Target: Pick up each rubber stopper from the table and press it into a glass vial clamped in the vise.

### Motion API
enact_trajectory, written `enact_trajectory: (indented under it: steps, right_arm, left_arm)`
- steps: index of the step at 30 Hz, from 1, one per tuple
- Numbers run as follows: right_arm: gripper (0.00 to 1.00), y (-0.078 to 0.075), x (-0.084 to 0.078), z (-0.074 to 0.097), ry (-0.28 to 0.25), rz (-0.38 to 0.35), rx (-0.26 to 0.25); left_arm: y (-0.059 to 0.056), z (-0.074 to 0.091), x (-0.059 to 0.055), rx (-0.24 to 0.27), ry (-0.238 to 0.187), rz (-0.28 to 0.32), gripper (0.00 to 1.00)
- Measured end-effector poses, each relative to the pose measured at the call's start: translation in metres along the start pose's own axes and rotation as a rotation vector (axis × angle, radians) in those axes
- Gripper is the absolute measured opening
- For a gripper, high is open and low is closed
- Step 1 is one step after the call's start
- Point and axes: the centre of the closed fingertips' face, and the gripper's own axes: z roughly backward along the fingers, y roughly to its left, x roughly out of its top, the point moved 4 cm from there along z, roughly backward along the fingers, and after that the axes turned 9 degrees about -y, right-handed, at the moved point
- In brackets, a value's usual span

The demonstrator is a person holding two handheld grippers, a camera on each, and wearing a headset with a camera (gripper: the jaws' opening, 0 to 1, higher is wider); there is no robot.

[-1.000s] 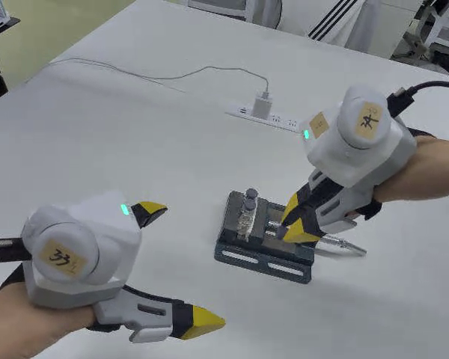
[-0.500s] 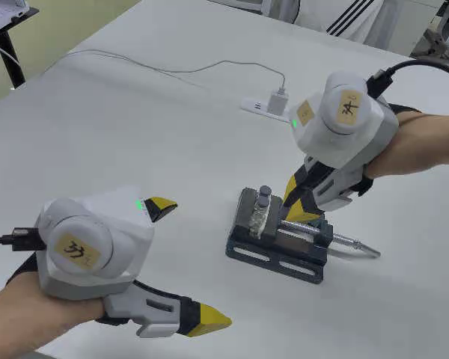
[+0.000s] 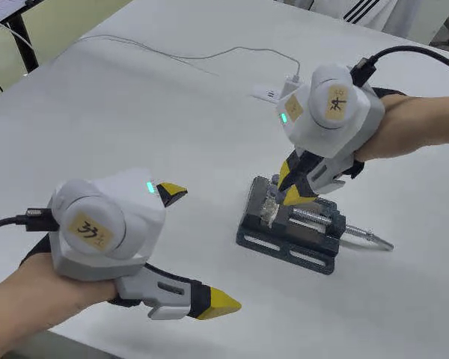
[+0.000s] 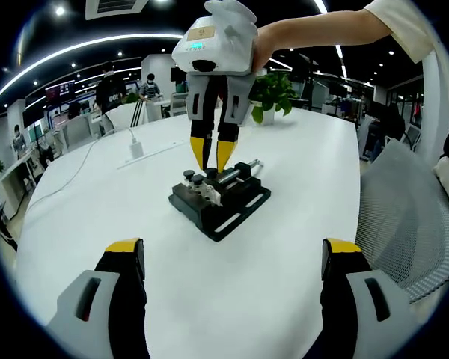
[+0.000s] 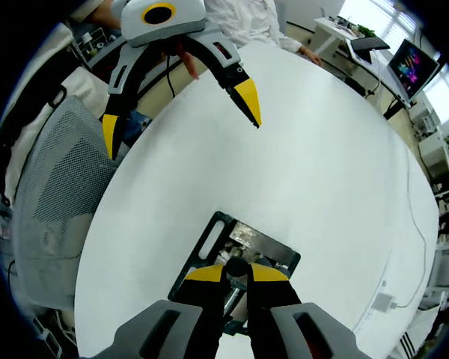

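Stopper (image 5: 237, 268) pinched in near-closed right gripper (image 3: 290, 188), tips directly over glass vial (image 3: 270, 212) upright in vise (image 3: 284, 243); press axis likely straight down. Left gripper (image 3: 198, 248) wide open, empty, well apart

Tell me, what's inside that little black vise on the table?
Small glass vials stand clamped in the vise, with dark rubber stoppers on top. The right gripper is shut on one rubber stopper there, and its tips hide that vial's mouth.

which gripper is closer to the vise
Right. The right gripper is above the vise, a stopper between its tips; the left gripper is well off to its side, open.
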Motion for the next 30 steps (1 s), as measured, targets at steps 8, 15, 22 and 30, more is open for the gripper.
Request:
enact_trajectory:
  steps: [8,15,22,30]
  right_arm:
    - [0.06,-0.002,-0.002,-0.004,0.013,0.024,0.022]
    - [0.06,-0.005,-0.004,-0.01,0.016,0.01,0.028]
    - [0.06,-0.007,-0.009,-0.013,0.027,-0.01,0.021]
    - [0.06,-0.009,-0.01,-0.014,0.033,-0.013,0.024]
  left_arm:
    - [0.001,0.0,0.0,0.006,0.001,0.008,0.98]
    - [0.001,-0.001,-0.001,0.005,0.002,0.013,0.97]
    - [0.0,-0.001,-0.004,0.003,0.007,0.021,0.96]
    - [0.0,-0.002,-0.005,0.0,0.008,0.023,0.95]
